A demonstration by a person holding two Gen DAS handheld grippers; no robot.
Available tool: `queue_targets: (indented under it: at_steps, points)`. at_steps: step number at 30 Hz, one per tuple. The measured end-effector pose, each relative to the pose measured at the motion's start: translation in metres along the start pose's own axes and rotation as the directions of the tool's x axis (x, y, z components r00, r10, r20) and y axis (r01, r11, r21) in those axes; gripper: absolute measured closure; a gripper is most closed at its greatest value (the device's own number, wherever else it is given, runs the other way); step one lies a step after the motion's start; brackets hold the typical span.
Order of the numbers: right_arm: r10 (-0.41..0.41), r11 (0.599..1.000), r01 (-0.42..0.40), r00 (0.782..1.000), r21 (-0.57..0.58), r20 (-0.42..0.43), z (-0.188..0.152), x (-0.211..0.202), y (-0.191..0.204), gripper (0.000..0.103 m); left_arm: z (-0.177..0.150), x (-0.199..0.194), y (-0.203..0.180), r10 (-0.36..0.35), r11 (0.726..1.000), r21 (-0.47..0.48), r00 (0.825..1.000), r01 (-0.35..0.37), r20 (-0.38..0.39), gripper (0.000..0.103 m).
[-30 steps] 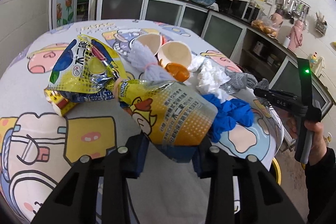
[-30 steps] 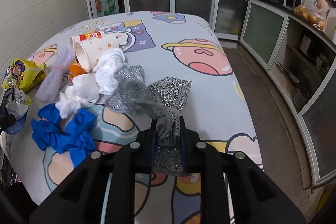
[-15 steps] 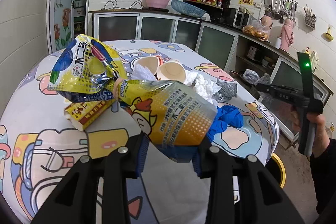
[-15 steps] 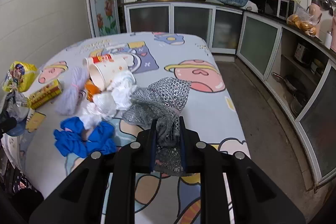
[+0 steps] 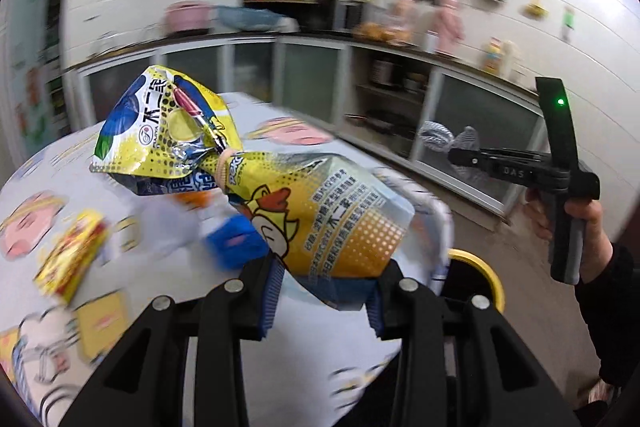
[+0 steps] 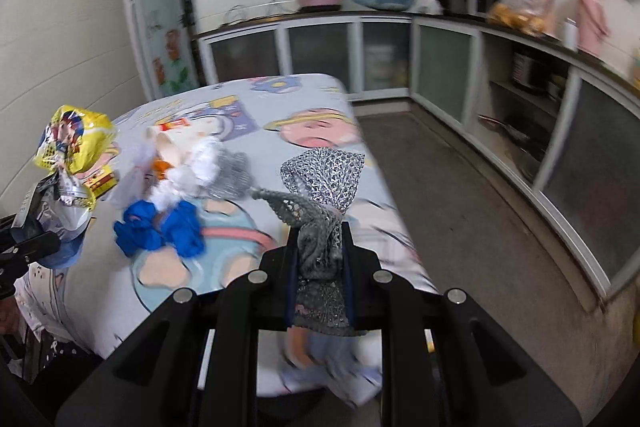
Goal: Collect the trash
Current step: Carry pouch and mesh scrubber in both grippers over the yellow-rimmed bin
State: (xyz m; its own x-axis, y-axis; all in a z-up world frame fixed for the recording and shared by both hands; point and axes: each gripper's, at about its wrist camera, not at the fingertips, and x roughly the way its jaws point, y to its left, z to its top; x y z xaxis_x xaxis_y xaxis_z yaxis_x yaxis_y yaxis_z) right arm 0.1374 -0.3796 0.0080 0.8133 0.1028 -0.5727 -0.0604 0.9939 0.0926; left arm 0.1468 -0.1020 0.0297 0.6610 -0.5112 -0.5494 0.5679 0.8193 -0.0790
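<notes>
Yellow snack bag (image 5: 288,195) gripped above table edge (image 5: 442,227), bin (image 5: 486,267) beside

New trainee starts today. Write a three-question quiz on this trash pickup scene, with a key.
1. True or false: the left gripper is shut on the yellow snack bag.
2. What does the right gripper hold? A paper cup; B grey mesh cloth; C blue glove.
3. Fill in: crumpled on the tablecloth lies a ___ glove.

Key: 1 true; 2 B, the grey mesh cloth; 3 blue.
</notes>
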Motion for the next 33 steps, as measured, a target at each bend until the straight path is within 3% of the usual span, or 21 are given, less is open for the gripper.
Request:
queue_targets:
  at_steps: [5,10,13,17,19,21,26,30,33]
  points:
    - [-0.091,0.992,0.092,0.996,0.087,-0.015,-0.036,-0.037,-0.054,0.086,0.013,0.031,-0.056,-0.164,0.982,0.092,0.986,0.166,-0.033,0.070]
    - [-0.173,0.969,0.179,0.984,0.171,-0.047,-0.079,-0.069,-0.102,0.086,0.019,0.064,-0.115,-0.315,0.931,0.168,0.946,0.325,-0.080,0.070]
    - [-0.197,0.954,0.208,0.978,0.215,-0.070,-0.102,-0.079,-0.124,0.086,0.020,0.083,-0.147,-0.401,0.889,0.187,0.907,0.419,-0.127,0.070]
    - [-0.213,0.930,0.233,0.972,0.283,-0.101,-0.131,-0.081,-0.151,0.086,0.018,0.108,-0.188,-0.510,0.808,0.214,0.834,0.549,-0.210,0.070]
    - [-0.213,0.916,0.240,0.970,0.322,-0.118,-0.146,-0.078,-0.164,0.086,0.012,0.128,-0.209,-0.536,0.780,0.209,0.802,0.590,-0.263,0.070]
    - [-0.207,0.899,0.245,0.968,0.362,-0.141,-0.160,-0.072,-0.174,0.086,0.009,0.147,-0.221,-0.544,0.769,0.195,0.783,0.609,-0.301,0.070]
    - [-0.182,0.870,0.259,0.959,0.420,-0.215,-0.194,-0.049,-0.196,0.086,-0.002,0.197,-0.243,-0.575,0.739,0.114,0.709,0.664,-0.408,0.069]
    - [-0.159,0.847,0.262,0.955,0.463,-0.249,-0.206,-0.032,-0.210,0.085,-0.007,0.223,-0.250,-0.577,0.742,0.068,0.687,0.667,-0.442,0.067]
    - [-0.157,0.834,0.280,0.947,0.476,-0.282,-0.212,-0.018,-0.220,0.084,-0.006,0.246,-0.252,-0.557,0.761,0.052,0.693,0.647,-0.458,0.063]
